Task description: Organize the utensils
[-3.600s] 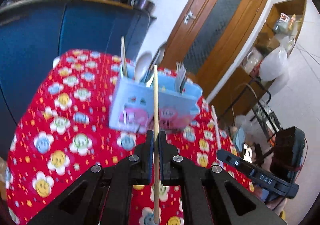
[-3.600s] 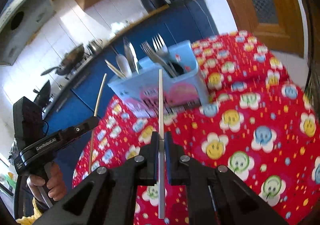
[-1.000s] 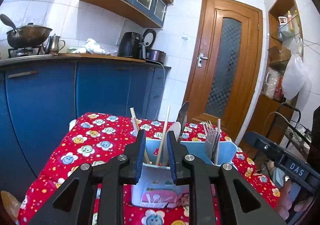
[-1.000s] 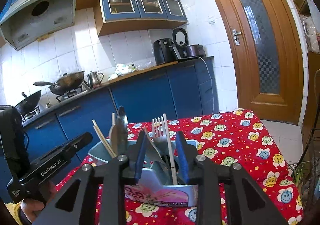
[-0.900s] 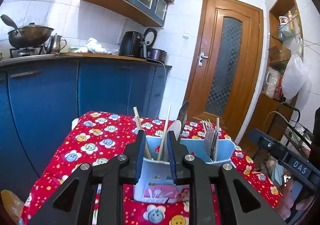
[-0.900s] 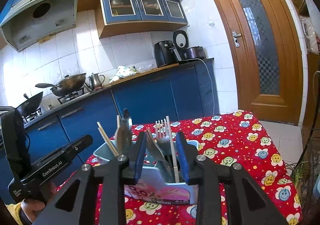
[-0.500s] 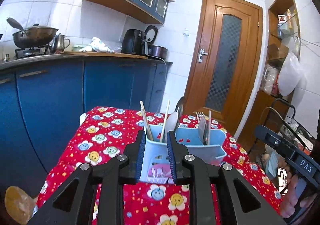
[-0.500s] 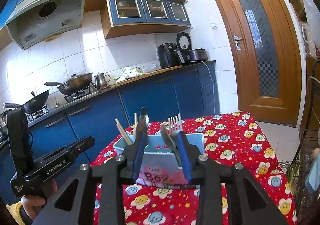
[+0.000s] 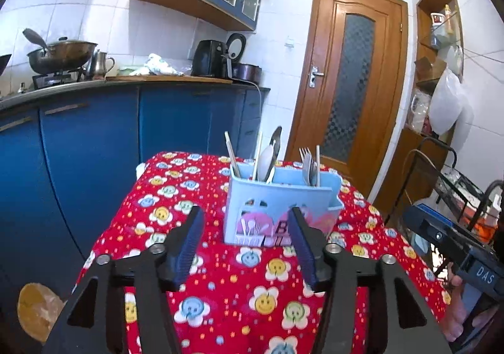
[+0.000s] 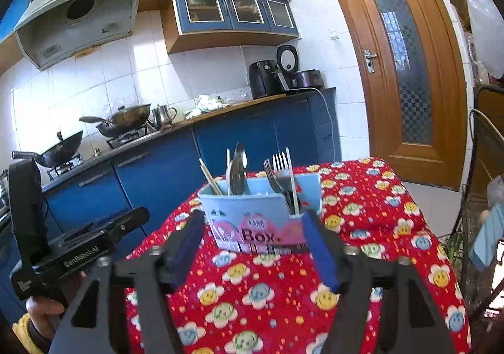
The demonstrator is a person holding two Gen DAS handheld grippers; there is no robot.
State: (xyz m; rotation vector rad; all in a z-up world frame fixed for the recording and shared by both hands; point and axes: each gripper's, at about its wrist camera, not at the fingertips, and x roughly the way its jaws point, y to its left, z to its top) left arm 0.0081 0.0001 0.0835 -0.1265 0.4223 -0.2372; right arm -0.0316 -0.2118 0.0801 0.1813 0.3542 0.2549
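Utensils (image 9: 310,165) are seen stowed in the caddy (image 9: 280,206) ahead of both tongs (image 9: 245,247) (image 10: 252,247), just opened wide and empty; further stray pieces must be sought.

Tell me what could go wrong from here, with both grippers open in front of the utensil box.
1. The blue utensil box is light-looking plastic, loaded with tall forks, spoons and chopsticks; a nudge might tip it.
2. Both the left gripper and the right gripper, whose jaws have just been opening and hold nothing, sit close together before the box; they could bump each other.
3. The red tablecloth hangs over the edge; snagging it could drag the box.
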